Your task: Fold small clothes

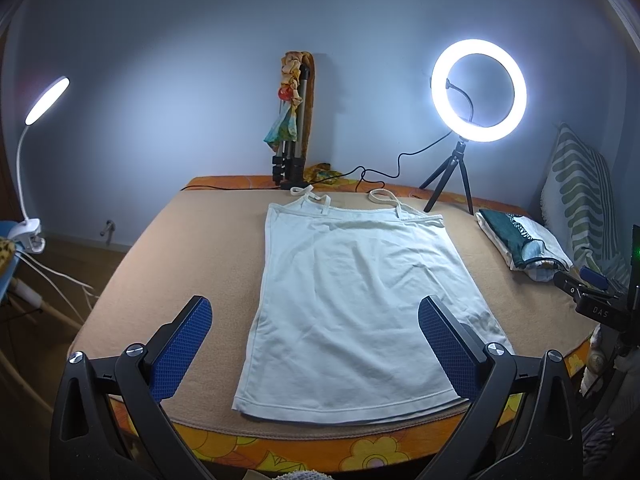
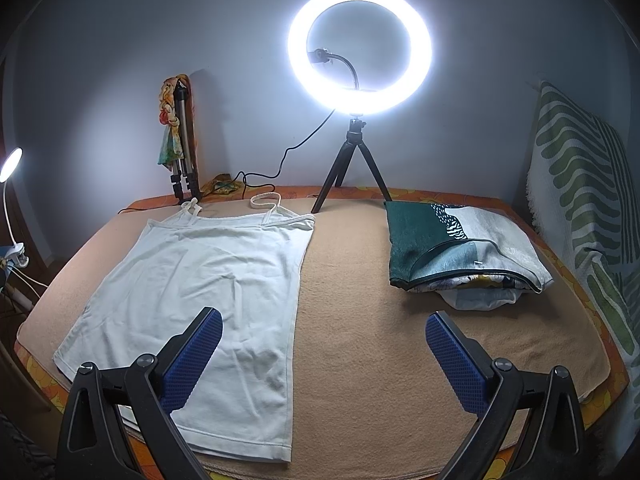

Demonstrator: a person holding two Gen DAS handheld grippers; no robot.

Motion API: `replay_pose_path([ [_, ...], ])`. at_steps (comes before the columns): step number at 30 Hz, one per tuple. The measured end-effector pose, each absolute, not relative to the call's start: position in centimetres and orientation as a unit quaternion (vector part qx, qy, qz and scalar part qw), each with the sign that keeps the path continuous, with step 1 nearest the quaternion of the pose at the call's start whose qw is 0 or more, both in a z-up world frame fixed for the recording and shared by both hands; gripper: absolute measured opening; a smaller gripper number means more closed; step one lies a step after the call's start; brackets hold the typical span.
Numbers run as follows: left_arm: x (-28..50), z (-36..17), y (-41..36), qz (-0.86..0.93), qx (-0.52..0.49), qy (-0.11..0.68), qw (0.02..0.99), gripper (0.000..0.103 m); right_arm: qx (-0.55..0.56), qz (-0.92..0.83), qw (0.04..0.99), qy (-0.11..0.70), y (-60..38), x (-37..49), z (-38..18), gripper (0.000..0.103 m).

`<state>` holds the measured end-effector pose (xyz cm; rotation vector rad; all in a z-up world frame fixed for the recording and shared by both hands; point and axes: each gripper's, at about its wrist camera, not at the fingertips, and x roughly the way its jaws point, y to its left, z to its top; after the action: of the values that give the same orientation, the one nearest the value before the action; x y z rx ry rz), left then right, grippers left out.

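Observation:
A white strappy top (image 1: pixel 356 300) lies flat and unfolded on the tan blanket (image 1: pixel 192 248), straps toward the wall, hem at the near edge. It also shows in the right wrist view (image 2: pixel 200 292), left of centre. My left gripper (image 1: pixel 314 322) is open and empty, held above the hem end of the top. My right gripper (image 2: pixel 324 338) is open and empty, over the top's right side edge and the bare blanket (image 2: pixel 380 320).
A ring light on a tripod (image 2: pixel 356 148) stands at the back, its cable trailing left. A folded tripod with a scarf (image 1: pixel 290 128) leans on the wall. A pile of folded fabric (image 2: pixel 460 248) lies right. A clip lamp (image 1: pixel 28 184) is at left.

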<state>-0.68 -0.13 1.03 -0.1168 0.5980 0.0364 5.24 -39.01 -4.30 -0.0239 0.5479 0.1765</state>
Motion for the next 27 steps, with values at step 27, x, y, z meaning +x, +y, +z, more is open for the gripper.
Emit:
replay_pose_path([
  [27,-0.9,-0.4,1.8,0.010,-0.060,0.301,0.952,0.103,-0.007,0.115,0.959,0.259,-37.1,5.5,-3.7,0.103],
])
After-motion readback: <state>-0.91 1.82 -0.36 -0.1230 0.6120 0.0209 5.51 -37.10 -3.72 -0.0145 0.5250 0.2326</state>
